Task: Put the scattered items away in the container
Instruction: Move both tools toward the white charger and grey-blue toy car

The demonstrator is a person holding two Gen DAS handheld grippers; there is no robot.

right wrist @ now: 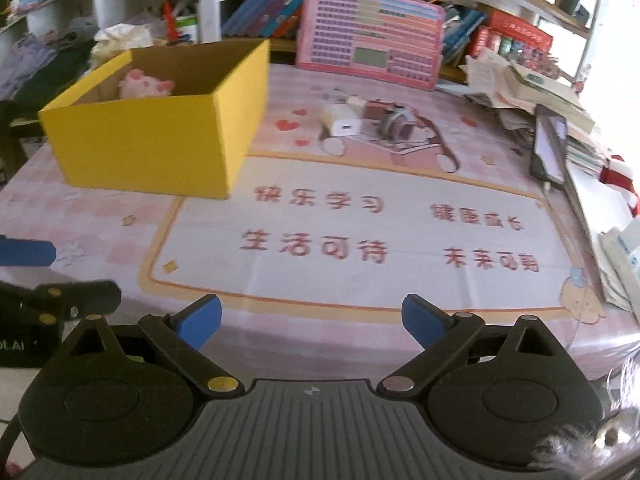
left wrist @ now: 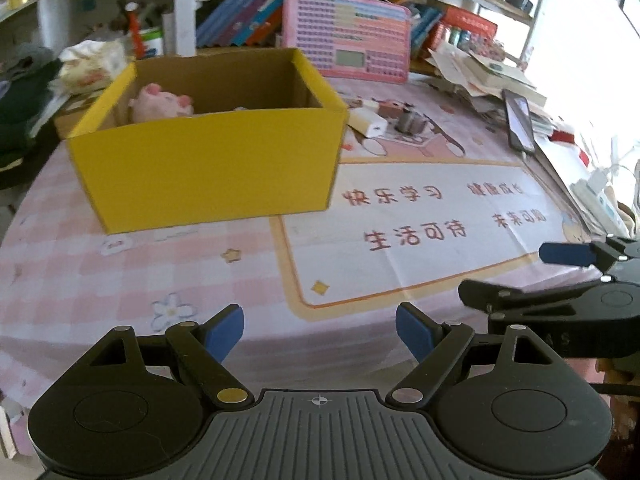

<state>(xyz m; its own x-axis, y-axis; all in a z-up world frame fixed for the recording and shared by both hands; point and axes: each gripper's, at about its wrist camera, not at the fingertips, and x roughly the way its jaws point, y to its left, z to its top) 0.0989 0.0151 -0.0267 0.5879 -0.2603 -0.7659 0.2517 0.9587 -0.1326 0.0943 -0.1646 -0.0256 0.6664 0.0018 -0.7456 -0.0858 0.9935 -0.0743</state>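
Both the left gripper (left wrist: pixel 320 336) and the right gripper (right wrist: pixel 312 320) hang over the pink table mat (right wrist: pixel 360 232) with tongs spread apart, gripping nothing. On the far left stands the yellow box (left wrist: pixel 208 168) with a pink plush toy (left wrist: pixel 160 102) inside; right of it lie a white charger (right wrist: pixel 344 124) and a small toy camera (right wrist: pixel 394 122).

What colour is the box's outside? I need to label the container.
Yellow outside, plain brown cardboard inside; the box shows best in the left wrist view.

Left gripper (left wrist: pixel 319 334) and right gripper (right wrist: pixel 311 322) fill the lower frame, both tilted downward, jaws spread wide, empty.
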